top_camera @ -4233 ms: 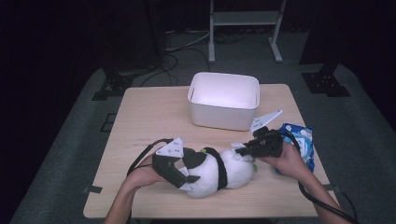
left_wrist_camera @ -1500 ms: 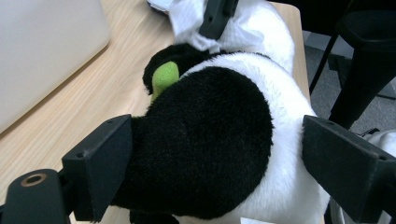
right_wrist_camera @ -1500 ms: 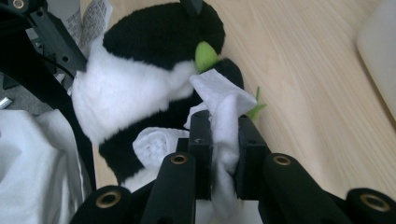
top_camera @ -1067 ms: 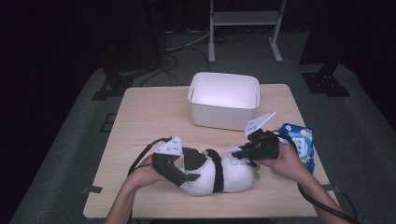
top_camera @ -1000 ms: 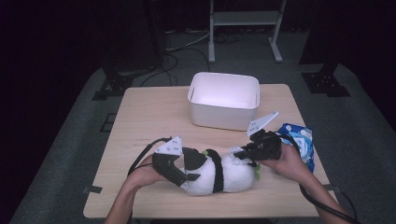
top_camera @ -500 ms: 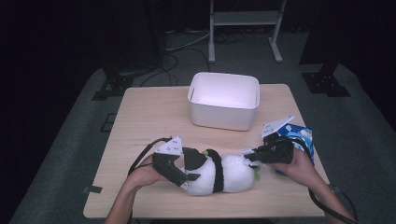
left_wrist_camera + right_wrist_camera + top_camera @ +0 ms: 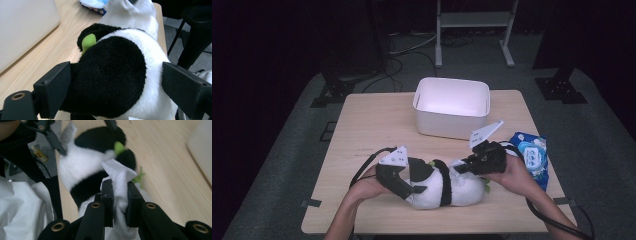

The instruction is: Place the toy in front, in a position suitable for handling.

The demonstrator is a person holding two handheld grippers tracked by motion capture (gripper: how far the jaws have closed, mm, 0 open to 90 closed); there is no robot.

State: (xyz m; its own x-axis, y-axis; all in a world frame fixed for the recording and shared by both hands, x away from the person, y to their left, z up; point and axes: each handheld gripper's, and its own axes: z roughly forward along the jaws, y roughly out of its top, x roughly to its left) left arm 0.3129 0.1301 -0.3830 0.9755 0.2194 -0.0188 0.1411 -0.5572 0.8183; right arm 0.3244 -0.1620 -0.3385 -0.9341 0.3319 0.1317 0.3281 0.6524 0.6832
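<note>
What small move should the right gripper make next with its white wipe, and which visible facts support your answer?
Probably lower the white wipe onto the plush panda and rub its fur. The right gripper pinches the wipe just above the toy, while the left gripper clamps the panda's body, holding it on the table.

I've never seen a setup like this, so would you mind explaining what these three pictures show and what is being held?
A person sits at a table with a hand-held two-jaw tool in each hand. The high view looks down from above. The other two come from cameras riding on each tool, looking along its black jaws. The left gripper has its jaws wide around a black-and-white plush toy lying on the table, steadying it. The right gripper is shut on a white wipe, held at the toy, apparently to clean it. Also on the table are a white bin and a blue wipes pack.
</note>
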